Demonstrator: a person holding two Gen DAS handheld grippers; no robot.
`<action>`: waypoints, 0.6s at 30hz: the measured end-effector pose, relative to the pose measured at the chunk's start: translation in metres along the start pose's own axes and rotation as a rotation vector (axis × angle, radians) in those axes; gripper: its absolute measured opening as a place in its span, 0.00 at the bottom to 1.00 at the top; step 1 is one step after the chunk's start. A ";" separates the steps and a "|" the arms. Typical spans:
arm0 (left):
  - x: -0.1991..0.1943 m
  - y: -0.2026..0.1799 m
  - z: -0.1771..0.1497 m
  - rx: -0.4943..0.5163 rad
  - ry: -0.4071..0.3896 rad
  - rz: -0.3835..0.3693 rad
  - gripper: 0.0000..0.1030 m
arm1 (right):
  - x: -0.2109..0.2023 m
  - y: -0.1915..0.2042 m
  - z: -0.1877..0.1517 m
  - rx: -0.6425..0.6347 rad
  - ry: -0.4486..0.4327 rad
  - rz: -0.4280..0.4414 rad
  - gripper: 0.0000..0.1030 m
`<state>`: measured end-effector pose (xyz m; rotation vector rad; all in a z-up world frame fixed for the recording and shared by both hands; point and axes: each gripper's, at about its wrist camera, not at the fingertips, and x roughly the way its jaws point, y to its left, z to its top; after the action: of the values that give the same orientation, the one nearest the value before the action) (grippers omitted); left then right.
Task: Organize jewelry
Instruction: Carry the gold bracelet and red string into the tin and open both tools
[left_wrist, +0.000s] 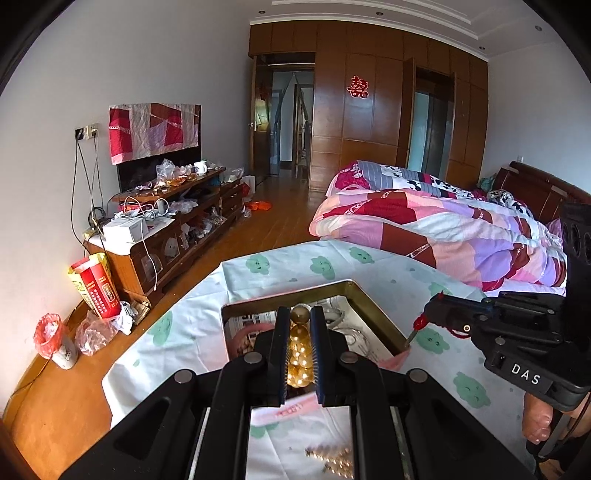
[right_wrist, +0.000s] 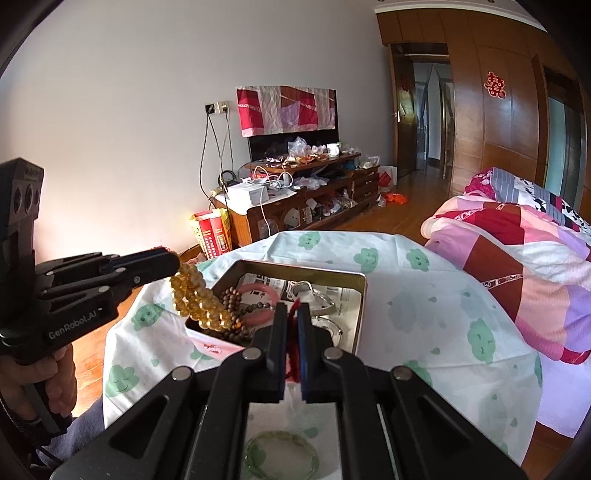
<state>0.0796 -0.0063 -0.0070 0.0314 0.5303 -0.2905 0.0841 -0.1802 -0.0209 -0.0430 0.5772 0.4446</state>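
Looking along the left claw (left_wrist: 299, 325), the amber beads (left_wrist: 298, 354) are pinched between its two pads, the strand running lengthwise down the gap toward the camera. The tin (left_wrist: 373, 314) lies directly ahead and below, so the beads sit over its near-left corner. To the right, the right claw (left_wrist: 421, 325) hangs at the tin's right rim, closed on a red cord (left_wrist: 419, 324) with a thin pin dangling from it.

From the right claw (right_wrist: 291, 321), the red cord (right_wrist: 293, 332) is clamped between nearly shut pads and runs along the fingers. The tin (right_wrist: 360, 314) is just ahead on the cloth-covered worktop (right_wrist: 424, 314), holding a pink bangle (right_wrist: 258, 295) and dark beads (right_wrist: 231, 299). The left claw (right_wrist: 173, 267) comes in from the left; its amber beads (right_wrist: 199, 302) droop onto the tin's left corner, likely the nearer load to drop.
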 end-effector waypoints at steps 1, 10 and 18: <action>0.004 0.001 0.002 0.002 0.002 0.002 0.09 | 0.003 -0.001 0.001 0.001 0.004 0.001 0.07; 0.028 0.004 0.010 0.015 0.019 0.013 0.09 | 0.027 -0.007 0.011 -0.020 0.033 -0.013 0.07; 0.047 0.006 0.010 0.025 0.046 0.030 0.09 | 0.045 -0.011 0.015 -0.024 0.050 -0.019 0.07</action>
<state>0.1252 -0.0142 -0.0220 0.0701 0.5718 -0.2676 0.1304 -0.1701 -0.0334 -0.0828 0.6200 0.4331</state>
